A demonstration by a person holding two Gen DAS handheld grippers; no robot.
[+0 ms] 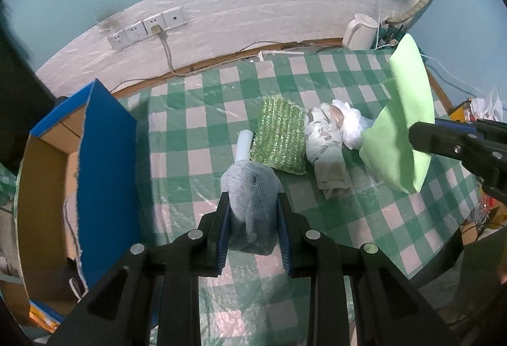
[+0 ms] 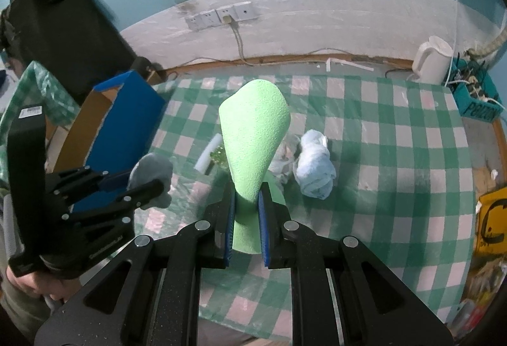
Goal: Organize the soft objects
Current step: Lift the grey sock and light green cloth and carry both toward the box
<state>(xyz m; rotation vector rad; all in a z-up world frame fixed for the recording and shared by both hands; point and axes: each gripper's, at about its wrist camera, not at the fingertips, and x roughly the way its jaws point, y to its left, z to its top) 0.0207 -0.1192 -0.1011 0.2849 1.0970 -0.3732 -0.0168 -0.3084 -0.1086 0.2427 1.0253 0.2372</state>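
Note:
My left gripper (image 1: 253,203) is shut on a grey knitted sock (image 1: 252,206), held above the checked table; it also shows in the right wrist view (image 2: 149,184). My right gripper (image 2: 248,197) is shut on a light green sponge sheet (image 2: 253,140), which it holds up and bent; the sponge also shows in the left wrist view (image 1: 402,120). On the table lie a glittery green scrub pad (image 1: 280,136), a white foam tube (image 1: 244,146), a rolled patterned cloth (image 1: 326,149) and a rolled white cloth (image 2: 315,165).
An open blue cardboard box (image 1: 104,162) stands at the table's left edge. A white kettle (image 2: 432,60) and a teal basket of cables (image 2: 475,98) stand at the back right. A wall with sockets (image 1: 145,29) lies behind. Clutter sits off the right edge.

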